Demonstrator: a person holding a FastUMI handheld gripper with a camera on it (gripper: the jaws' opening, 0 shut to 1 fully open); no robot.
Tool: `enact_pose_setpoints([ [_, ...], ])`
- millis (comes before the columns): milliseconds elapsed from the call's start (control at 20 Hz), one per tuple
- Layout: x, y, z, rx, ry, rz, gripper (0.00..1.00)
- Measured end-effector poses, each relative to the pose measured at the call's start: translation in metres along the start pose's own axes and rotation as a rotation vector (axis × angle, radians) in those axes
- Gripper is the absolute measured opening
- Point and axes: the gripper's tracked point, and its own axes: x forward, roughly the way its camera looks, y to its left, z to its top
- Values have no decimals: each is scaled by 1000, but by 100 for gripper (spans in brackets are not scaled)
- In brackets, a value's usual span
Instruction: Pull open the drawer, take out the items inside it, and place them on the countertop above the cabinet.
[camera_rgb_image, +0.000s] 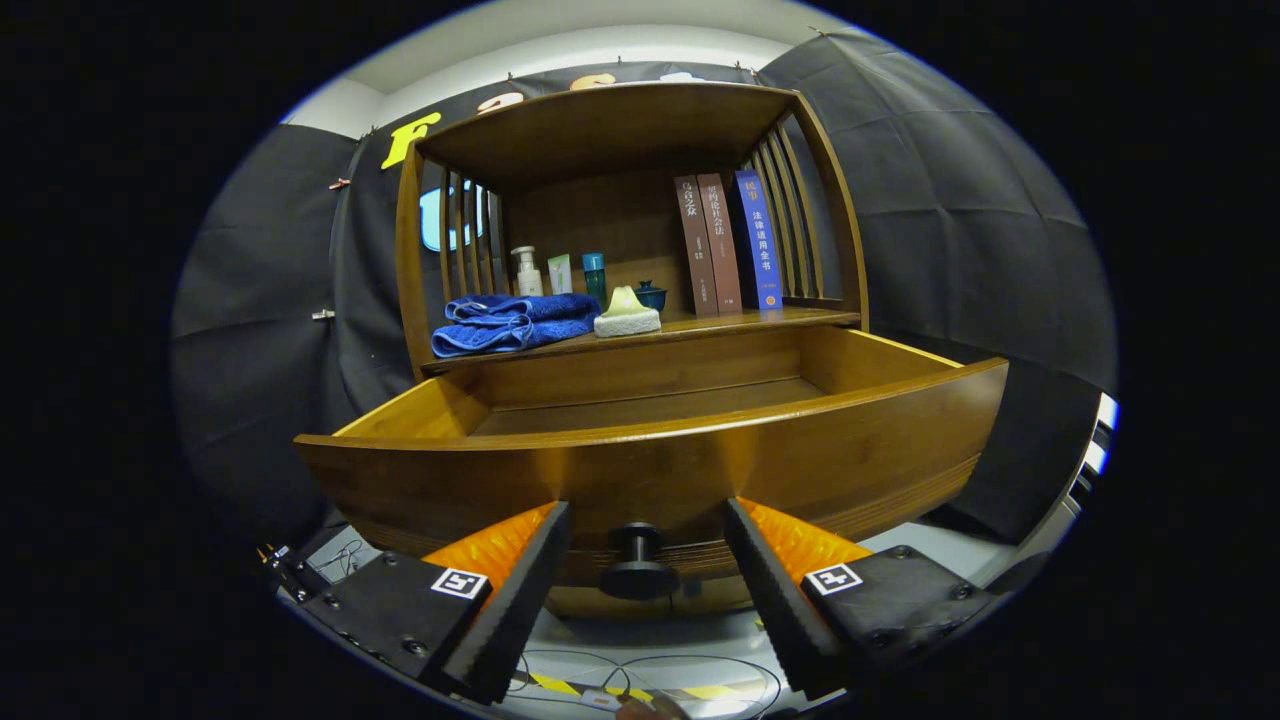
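Warm brown wood makes up the drawer (650, 470), which stands pulled well out of the cabinet (620, 130), its curved front panel just ahead of the jaws. The dark round knob (637, 562) hangs under the middle of that front, in the gap between the two fingers, with free space on either side of it; neither finger touches it. The gripper (645, 585) has its jaws spread wide, holding nothing.

Over the front rim, what shows of the drawer's inside is bare boards: the far part of the floor and the back wall. The near part of the floor is hidden behind the front panel, so I cannot tell whether anything lies there. The side walls run back and to either side, and there is open room above the rim.

Beyond the drawer, above its back wall, is the worktop (810, 317) of the cabinet. On it, beyond the left finger, lies a folded blue towel (512, 322), its edge reaching the worktop's front lip. Just beside it sits a pale sponge-like block (627, 315). Behind these stand a white pump bottle (526, 272), a small tube (560, 273), a teal bottle (594, 275) and a small dark-blue pot (651, 294). Three upright books (728, 242) stand beyond the right finger, near slatted side rails. The worktop's front right strip is bare.

Below the fingers, cables (650, 675) lie on a light floor.
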Motion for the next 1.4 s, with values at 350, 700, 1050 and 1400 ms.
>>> enact_pose_setpoints([
  [350,56,2,22,-5,-10,-4,100],
  [700,106,6,34,-1,-5,-12,100],
  [1050,149,8,41,0,-7,-18,100],
  [1400,175,7,45,8,13,-9,100],
])
